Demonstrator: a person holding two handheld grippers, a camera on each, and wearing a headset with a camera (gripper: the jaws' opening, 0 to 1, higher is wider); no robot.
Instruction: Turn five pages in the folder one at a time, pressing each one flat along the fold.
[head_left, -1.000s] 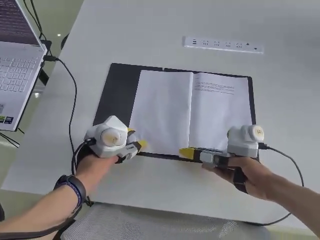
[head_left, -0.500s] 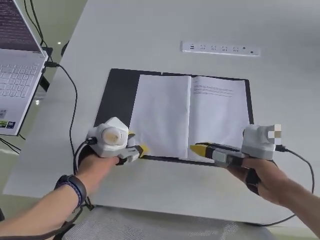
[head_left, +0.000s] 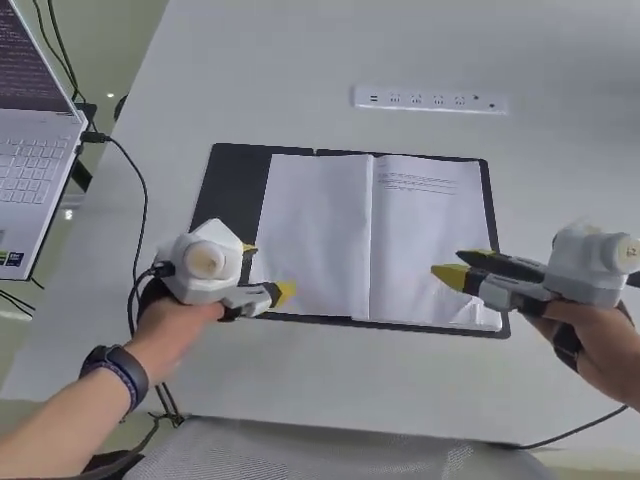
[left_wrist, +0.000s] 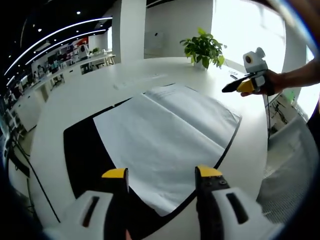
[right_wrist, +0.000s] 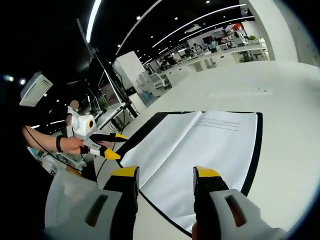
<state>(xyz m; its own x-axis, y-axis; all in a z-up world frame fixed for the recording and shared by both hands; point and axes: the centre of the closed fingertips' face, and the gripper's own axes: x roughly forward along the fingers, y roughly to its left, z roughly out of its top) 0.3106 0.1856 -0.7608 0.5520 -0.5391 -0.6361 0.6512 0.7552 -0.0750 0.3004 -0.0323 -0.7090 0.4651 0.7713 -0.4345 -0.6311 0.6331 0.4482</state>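
Laptop (head_left: 25, 150) sits at far left edge of counter (head_left: 300, 60), clear of work. My left gripper (head_left: 266, 272), jaws spread and empty, waits at near-left edge of folder (head_left: 235, 180), probably to steady it. Folder lies open, flat, mid-counter, with left page (head_left: 315, 230) and right page (head_left: 430, 235) meeting at fold. Power strip (head_left: 430, 100) lies beyond. My right gripper (head_left: 458, 268), jaws parted and holding nothing, hovers over right page's near outer corner, the likely place to lift next sheet.

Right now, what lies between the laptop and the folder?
In the head view, a black cable runs over otherwise bare white table between the laptop and the folder.
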